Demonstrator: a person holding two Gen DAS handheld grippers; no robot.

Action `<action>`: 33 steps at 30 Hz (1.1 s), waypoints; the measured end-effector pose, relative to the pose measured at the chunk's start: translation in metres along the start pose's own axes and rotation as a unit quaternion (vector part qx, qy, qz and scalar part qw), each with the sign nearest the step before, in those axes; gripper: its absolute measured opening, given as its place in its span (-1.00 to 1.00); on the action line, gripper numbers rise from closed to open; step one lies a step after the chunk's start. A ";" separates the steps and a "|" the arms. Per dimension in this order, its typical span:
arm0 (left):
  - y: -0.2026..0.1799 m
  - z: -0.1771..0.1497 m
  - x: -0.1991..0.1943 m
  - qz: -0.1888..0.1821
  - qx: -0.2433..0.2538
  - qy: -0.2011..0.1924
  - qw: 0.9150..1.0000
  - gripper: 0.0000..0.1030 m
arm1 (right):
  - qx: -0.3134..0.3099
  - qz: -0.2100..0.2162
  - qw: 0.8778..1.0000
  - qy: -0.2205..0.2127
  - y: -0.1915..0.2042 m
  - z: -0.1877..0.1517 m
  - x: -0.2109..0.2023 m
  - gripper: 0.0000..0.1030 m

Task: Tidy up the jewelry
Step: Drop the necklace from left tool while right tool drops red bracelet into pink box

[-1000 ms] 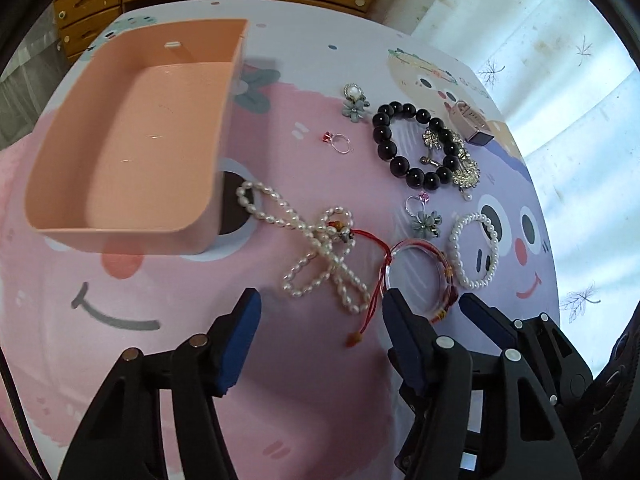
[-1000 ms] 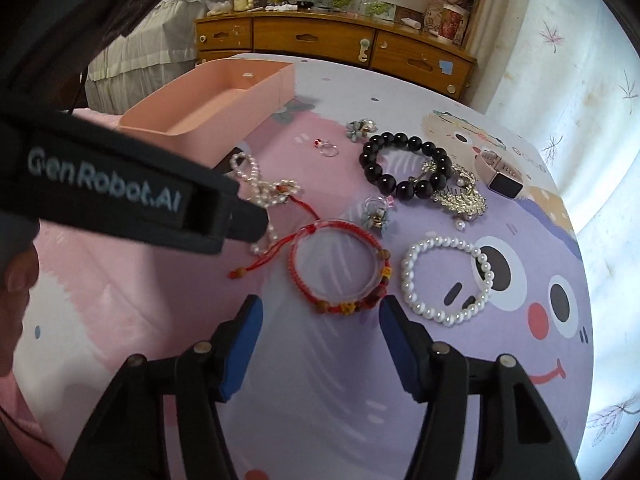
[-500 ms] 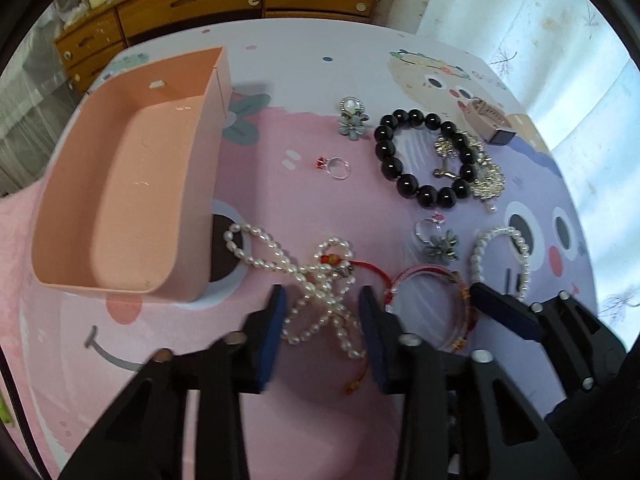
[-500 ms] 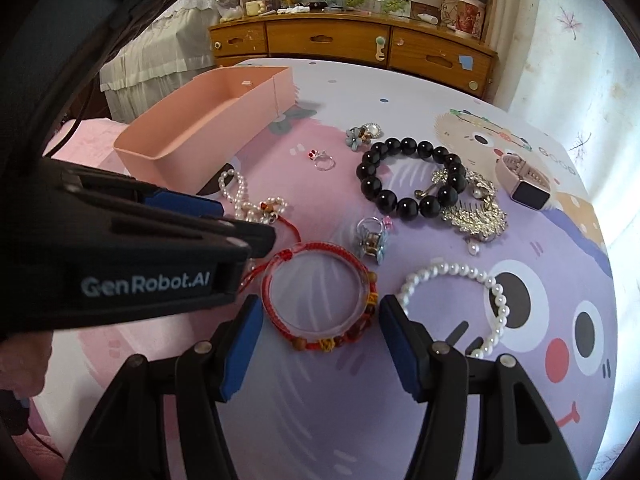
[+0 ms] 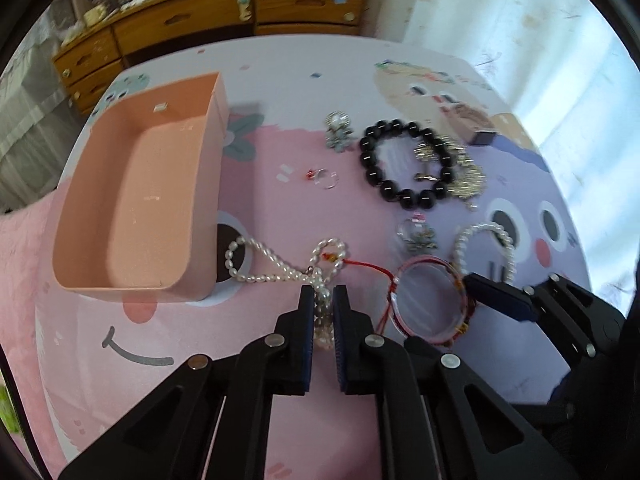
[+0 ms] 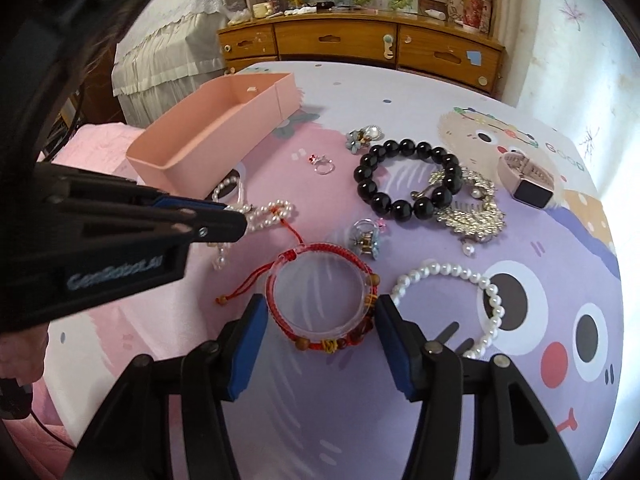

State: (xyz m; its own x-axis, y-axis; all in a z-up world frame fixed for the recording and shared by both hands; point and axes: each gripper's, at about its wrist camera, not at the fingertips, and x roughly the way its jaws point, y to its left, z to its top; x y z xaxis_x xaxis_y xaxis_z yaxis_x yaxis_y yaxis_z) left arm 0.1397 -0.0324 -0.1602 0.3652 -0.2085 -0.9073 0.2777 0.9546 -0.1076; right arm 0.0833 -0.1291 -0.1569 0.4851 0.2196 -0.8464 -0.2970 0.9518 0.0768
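Showing only rightward: watch (image 6: pixel 527 182), beyond left claw (image 5: pixel 323 303) pinching pearl necklace (image 5: pixel 280 266).

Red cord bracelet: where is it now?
In the right wrist view, the red cord bracelet lies between the right gripper's open jaws, left of the white pearl bracelet.

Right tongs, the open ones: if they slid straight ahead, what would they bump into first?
Probably the red braided bracelet. The right tongs are open with their fingers on either side of its near half, so it already lies between them. The flower ring lies further along that line, though depth is hard to judge.
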 end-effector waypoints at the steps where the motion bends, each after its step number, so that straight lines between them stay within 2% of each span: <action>1: 0.000 -0.001 -0.007 -0.008 0.005 -0.005 1.000 -0.87 | 0.005 0.002 1.000 -0.003 0.000 0.001 -0.005 0.08; 6: 0.002 0.005 -0.040 -0.033 0.022 -0.027 0.999 -0.87 | 0.017 0.007 1.000 -0.019 0.002 0.009 -0.026 0.08; 9: 0.007 0.015 -0.069 -0.048 0.037 -0.054 0.997 -0.87 | 0.023 0.005 0.999 -0.031 0.005 0.016 -0.038 0.08; 14: 0.020 0.035 -0.111 -0.061 0.052 -0.094 0.992 -0.87 | 0.014 -0.017 0.998 -0.053 0.017 0.033 -0.056 0.08; 22: 0.054 0.070 -0.163 -0.054 0.067 -0.155 0.984 -0.87 | 0.004 -0.030 0.994 -0.107 0.042 0.076 -0.074 0.08; 28: 0.081 0.093 -0.172 -0.044 0.078 -0.186 0.978 -0.87 | 0.015 -0.020 0.990 -0.140 0.067 0.103 -0.070 0.08; 33: 0.108 0.107 -0.149 -0.039 0.065 -0.176 0.981 -0.87 | 0.024 -0.004 0.989 -0.146 0.091 0.114 -0.050 0.09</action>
State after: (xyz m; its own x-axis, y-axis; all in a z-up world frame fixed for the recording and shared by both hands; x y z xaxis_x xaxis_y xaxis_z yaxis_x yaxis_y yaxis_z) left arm 0.2105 0.0785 0.0069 0.6168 -0.3622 -0.6988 0.4198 0.9024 -0.0972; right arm 0.1254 -0.0294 -0.0474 0.7065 0.2582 -0.6590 -0.2563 0.9612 0.1019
